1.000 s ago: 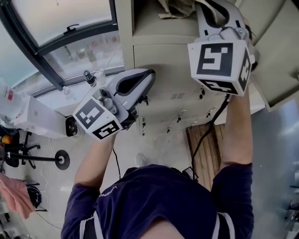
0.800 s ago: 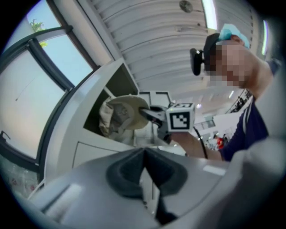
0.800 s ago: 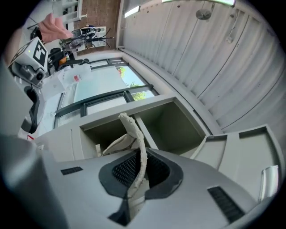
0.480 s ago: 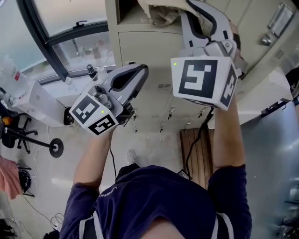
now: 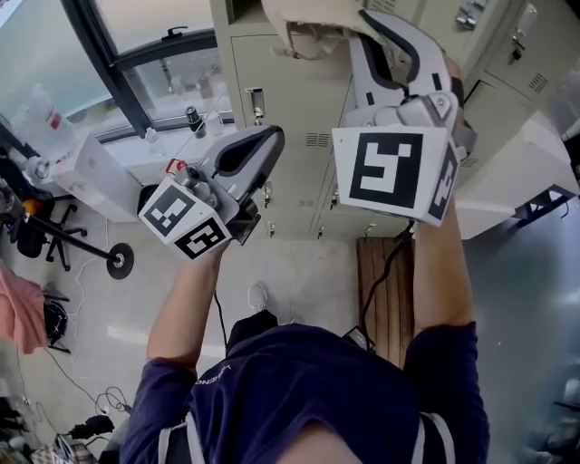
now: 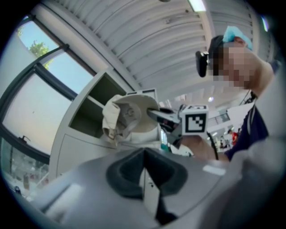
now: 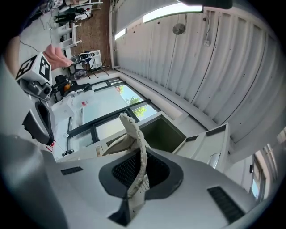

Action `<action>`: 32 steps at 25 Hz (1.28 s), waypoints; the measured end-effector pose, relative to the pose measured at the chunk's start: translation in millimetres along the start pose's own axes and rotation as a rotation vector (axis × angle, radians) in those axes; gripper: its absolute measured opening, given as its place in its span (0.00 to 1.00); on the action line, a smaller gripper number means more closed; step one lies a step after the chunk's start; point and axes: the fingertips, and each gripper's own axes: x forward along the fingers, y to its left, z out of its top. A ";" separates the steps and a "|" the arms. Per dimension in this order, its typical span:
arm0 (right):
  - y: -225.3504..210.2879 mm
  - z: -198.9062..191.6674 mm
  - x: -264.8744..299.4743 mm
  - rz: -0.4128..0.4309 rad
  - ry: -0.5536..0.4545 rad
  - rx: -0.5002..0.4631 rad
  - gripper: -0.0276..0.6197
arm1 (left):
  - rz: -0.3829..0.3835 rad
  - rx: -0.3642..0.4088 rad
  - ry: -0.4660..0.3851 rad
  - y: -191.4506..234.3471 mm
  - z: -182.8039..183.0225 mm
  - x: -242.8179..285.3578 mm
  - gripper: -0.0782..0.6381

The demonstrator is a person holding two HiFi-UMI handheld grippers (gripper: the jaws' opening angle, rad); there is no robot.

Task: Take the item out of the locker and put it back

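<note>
Both tongs had drawn back from the locker (image 5: 290, 100) since the earlier frame, and the cream cap (image 5: 308, 18) had come with them, clear of the open compartment (image 7: 163, 132) at the locker's top. The right tongs (image 7: 139, 170) were clamped on the cap, a fold of its cloth pinched between the dark pads and rising above them. The cap hung in the air just in front of that compartment, touching no part of the locker. The left tongs (image 6: 144, 167) stood lower and further from the locker's open door, their jaws together with nothing between them. A window (image 5: 136, 36) lay beside the locker, on the left tongs' side.
</note>
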 end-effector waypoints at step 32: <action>92.9 38.5 -169.8 0.047 0.145 0.192 0.08 | -0.092 -0.118 0.096 -93.9 -25.6 -110.5 0.11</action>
